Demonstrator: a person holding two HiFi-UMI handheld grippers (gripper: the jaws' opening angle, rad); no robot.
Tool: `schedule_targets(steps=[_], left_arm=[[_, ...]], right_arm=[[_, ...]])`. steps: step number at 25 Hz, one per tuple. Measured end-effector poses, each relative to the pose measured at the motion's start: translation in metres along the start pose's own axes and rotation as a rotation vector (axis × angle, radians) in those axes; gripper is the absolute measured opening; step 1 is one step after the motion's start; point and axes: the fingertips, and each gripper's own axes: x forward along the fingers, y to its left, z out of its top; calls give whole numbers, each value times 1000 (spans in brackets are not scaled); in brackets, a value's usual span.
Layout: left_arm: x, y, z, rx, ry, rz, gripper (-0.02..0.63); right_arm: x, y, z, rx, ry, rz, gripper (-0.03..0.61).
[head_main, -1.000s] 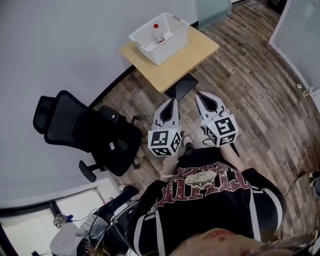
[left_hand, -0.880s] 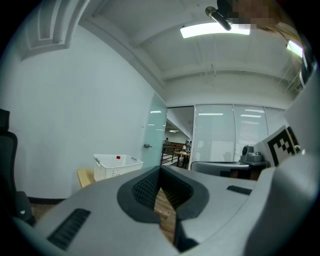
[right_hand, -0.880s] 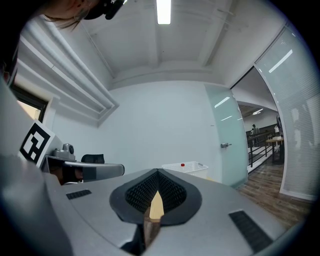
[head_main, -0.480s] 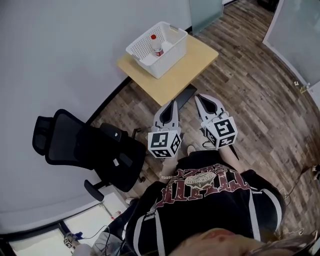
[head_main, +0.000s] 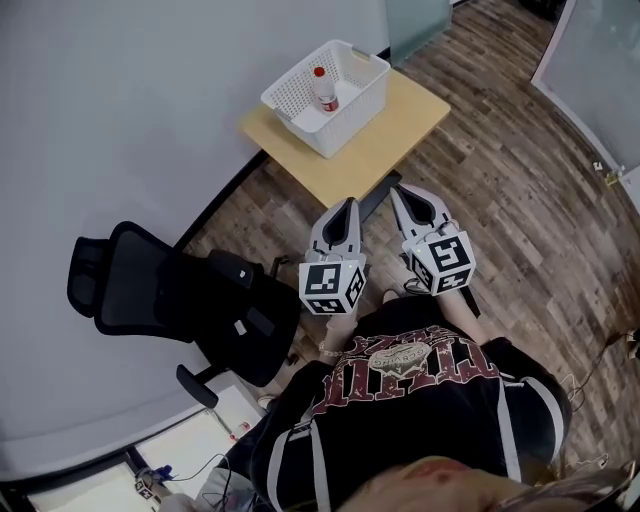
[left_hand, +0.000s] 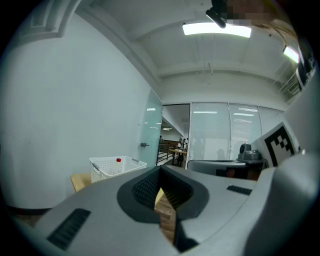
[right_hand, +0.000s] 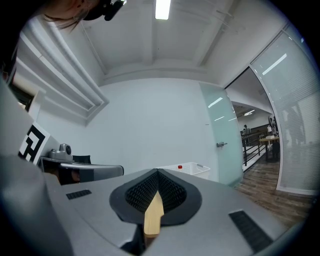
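Far left of head view, black office chair (head_main: 190, 300), near the person's left side. Upper centre, white basket (head_main: 358, 98) on wooden table (head_main: 390, 135), red-capped bottle (head_main: 325, 90) inside, upright it seems. Below table edge, left gripper (head_main: 347, 204): jaws pressed together, nothing between them. Just right of it, right gripper (head_main: 398, 191): same, closed and empty. Both well apart from basket. Likely risks: closed tips bumping table edge or basket wall and toppling bottle; chair catching left arm.
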Motion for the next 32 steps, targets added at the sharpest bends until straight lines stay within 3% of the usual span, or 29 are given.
schedule_targets(steps=[14, 32], left_arm=[[35, 29, 11, -13, 2, 28, 48], [116, 37, 25, -36, 3, 116, 48]], right_arm=[[52, -10, 11, -22, 16, 58, 17], [106, -77, 30, -23, 20, 151, 17]])
